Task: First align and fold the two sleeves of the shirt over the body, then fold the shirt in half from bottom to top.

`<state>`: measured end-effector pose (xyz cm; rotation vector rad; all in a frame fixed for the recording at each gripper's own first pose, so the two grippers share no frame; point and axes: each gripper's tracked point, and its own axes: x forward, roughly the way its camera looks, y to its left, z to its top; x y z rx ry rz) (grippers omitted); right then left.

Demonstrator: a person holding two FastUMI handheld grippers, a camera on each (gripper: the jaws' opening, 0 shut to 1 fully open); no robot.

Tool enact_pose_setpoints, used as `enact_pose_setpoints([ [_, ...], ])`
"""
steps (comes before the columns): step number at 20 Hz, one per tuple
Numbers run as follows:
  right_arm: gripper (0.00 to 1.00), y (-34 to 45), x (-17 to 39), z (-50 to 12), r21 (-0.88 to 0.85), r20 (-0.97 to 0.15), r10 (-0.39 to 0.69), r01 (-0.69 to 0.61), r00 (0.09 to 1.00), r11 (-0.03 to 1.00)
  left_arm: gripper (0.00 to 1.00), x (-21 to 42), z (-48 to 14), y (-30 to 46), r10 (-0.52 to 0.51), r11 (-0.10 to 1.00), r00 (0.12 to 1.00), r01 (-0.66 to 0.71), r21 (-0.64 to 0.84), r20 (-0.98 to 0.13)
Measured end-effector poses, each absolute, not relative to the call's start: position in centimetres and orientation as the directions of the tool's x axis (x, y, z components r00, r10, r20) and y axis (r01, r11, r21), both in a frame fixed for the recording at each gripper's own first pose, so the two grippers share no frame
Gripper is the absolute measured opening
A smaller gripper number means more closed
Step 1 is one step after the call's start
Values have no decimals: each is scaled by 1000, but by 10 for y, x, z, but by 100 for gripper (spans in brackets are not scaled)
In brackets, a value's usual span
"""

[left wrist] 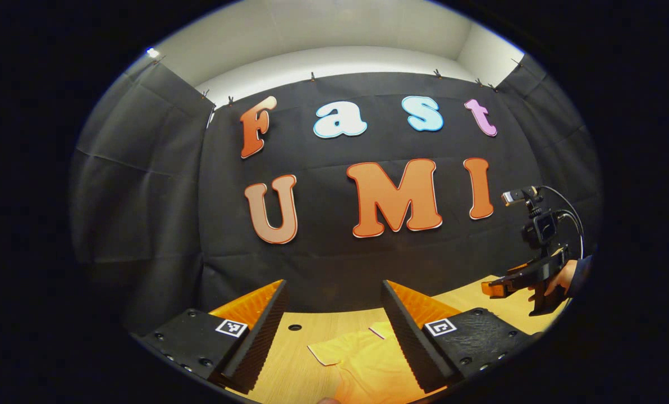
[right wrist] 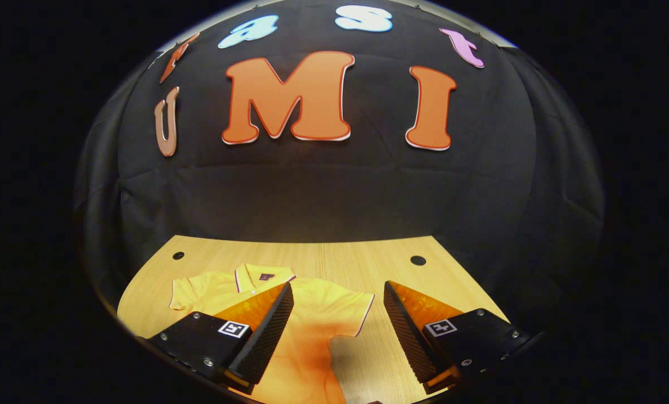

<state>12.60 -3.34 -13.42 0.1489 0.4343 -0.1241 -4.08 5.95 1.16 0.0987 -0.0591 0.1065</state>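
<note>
Both tools hover parted and empty, left tool (left wrist: pixel 334 314) and right tool (right wrist: pixel 337 314), above the yellow polo shirt (right wrist: pixel 312 314) lying flat, sleeves spread, on the table (right wrist: pixel 323 255), likely ready for sleeve folding

The shirt (right wrist: pixel 312 331) lies flat on the table (right wrist: pixel 334 258), with its collar (right wrist: pixel 264 275) toward the back wall. One sleeve (right wrist: pixel 191 294) sticks out to the left and the other sleeve (right wrist: pixel 357 311) to the right. The right gripper (right wrist: pixel 337 325) hangs above the shirt. The left gripper (left wrist: pixel 334 331) hangs above a sleeve.
</note>
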Motion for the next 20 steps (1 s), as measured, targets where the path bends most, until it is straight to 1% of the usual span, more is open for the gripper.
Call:
enact_pose_setpoints([
  [3, 98, -42, 142, -167, 121, -520, -69, 154, 852, 981, 99, -37, 2, 61, 145, 984, 989, -148, 99, 37],
  [8, 97, -41, 163, -224, 172, -682, 16, 139, 732, 975, 99, -31, -7, 59, 199, 973, 980, -197, 120, -6],
  [14, 95, -56, 197, -280, 178, -803, 59, 144, 593, 974, 99, -25, -29, 48, 238, 963, 968, -223, 151, -85],
  [17, 93, -65, 204, -310, 175, -859, 75, 154, 506, 972, 99, -25, -36, 48, 262, 956, 958, -242, 164, -119],
  [20, 91, -64, 209, -339, 215, -907, 129, 176, 401, 961, 100, -23, -43, 49, 293, 947, 944, -265, 182, -150],
])
